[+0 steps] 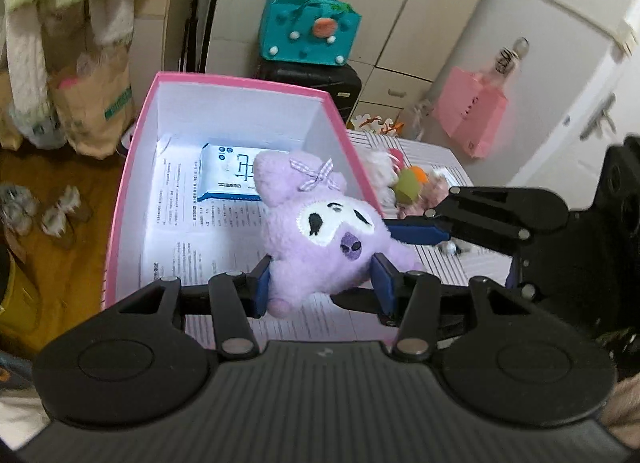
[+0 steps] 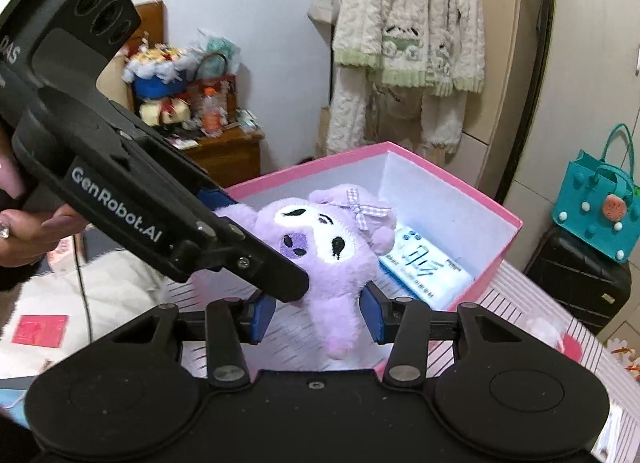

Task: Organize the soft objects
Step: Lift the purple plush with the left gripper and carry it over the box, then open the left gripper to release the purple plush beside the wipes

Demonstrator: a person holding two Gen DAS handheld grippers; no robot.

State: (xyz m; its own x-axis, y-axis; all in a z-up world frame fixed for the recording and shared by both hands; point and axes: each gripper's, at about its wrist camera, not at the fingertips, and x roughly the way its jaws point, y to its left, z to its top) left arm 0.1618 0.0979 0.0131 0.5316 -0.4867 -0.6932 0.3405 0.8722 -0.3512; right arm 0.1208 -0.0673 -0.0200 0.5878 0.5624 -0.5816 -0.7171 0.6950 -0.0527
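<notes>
While both grippers share one load, the left wrist view shows the left gripper point(image 1: 322, 283) with its blue pads pressed into the lower body of a purple plush point(image 1: 320, 235), jaws at a middling width set by the toy's bulk. Plush hangs above the near rim of a pink box point(image 1: 132, 167), face turned up, checked bow toward the box interior. Right gripper point(image 1: 420, 233) enters from the right; one blue pad meets the plush's side, the other is hidden behind it. Box floor is lined with printed paper and already holds a white-and-blue pack point(image 1: 228, 177). More soft toys point(image 1: 404, 183) lie on the striped sheet just beyond the box's right wall, presumably waiting their turn. In the right wrist view, the right gripper point(image 2: 318, 317) straddles the plush point(image 2: 332, 251) at its lower part; the right pad sits against the fur, the left pad is partly covered by the other tool, so contact there cannot be confirmed. Left gripper point(image 2: 224, 219) crosses from upper left, held by a hand point(image 2: 28, 231), its blue finger against the toy's ear. Judgement: two-sided hold keeps the floppy toy steady for lowering into the box point(image 2: 448, 183); release not yet done.
</notes>
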